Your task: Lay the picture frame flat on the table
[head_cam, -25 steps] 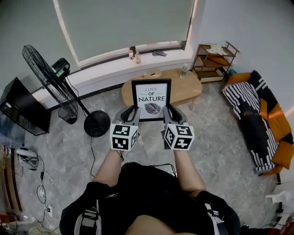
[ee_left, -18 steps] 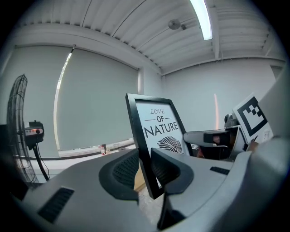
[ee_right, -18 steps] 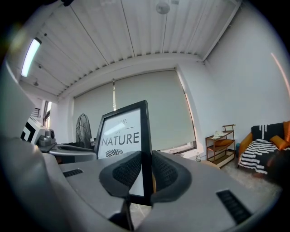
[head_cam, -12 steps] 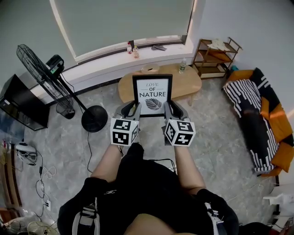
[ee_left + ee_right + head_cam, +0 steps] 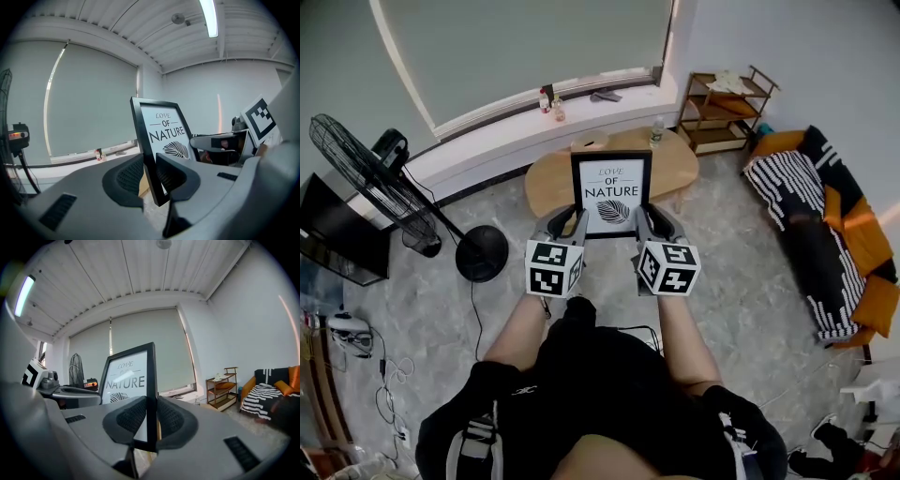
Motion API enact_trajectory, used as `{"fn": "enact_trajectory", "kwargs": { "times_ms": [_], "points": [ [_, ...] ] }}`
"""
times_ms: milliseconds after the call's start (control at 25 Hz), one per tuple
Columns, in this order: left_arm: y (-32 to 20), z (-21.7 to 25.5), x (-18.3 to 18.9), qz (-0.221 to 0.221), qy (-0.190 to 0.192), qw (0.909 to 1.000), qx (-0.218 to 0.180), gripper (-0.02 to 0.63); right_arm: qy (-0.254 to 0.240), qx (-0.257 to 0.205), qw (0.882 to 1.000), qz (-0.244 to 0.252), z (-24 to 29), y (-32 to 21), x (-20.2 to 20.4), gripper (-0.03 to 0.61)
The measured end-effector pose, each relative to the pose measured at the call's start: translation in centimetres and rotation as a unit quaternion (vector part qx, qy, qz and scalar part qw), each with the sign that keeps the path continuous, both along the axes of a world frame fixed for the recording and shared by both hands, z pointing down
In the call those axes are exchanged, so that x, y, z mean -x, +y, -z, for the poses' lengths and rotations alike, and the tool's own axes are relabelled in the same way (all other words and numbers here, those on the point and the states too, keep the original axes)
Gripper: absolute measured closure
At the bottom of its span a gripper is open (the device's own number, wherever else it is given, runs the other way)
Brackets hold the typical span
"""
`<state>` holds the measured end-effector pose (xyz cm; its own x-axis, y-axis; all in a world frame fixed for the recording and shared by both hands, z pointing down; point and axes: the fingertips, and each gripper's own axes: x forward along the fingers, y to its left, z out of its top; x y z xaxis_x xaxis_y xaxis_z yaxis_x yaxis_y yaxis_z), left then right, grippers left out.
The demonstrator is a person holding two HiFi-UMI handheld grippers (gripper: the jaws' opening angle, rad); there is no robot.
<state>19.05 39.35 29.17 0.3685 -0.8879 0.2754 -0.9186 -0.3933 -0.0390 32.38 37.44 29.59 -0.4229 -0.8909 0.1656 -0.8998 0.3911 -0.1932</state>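
A black picture frame (image 5: 611, 194) with a white "LOVE OF NATURE" print is held upright in the air, facing me, in front of the oval wooden table (image 5: 553, 180). My left gripper (image 5: 574, 228) is shut on the frame's lower left edge, and my right gripper (image 5: 642, 225) is shut on its lower right edge. In the left gripper view the frame (image 5: 161, 136) stands between the padded fingers (image 5: 133, 177). The right gripper view shows the frame (image 5: 129, 376) edge-on, pinched between both pads (image 5: 171, 420).
A round object (image 5: 590, 142) and a bottle (image 5: 656, 131) sit on the table's far side. A standing fan (image 5: 375, 183) is at the left, a wooden shelf (image 5: 722, 111) at the back right, a sofa (image 5: 834, 225) at the right. Cables (image 5: 356, 347) lie on the floor.
The view has drifted: the table, fan and shelf have shifted left and up in the picture. Both grippers still hold the frame upright in about the same place.
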Motion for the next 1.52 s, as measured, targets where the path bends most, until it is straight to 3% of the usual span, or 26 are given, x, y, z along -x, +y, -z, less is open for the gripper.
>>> {"fn": "enact_trajectory", "kwargs": {
  "times_ms": [400,1120,1520],
  "points": [
    [-9.8,-1.2,3.0,0.009,0.011,0.9998,0.013,0.517,0.007,0.014,1.000,0.007,-1.1,-9.8,3.0,0.491],
    [-37.9,-0.8,22.2,0.022,0.045,0.9982,0.032,0.517,0.037,0.032,0.999,0.024,-0.2,-38.2,22.2,0.491],
    [-45.4,-3.3,29.0,0.034,0.054,0.9963,0.057,0.518,0.048,0.062,0.996,0.039,-2.8,-46.1,29.1,0.491]
  ]
}}
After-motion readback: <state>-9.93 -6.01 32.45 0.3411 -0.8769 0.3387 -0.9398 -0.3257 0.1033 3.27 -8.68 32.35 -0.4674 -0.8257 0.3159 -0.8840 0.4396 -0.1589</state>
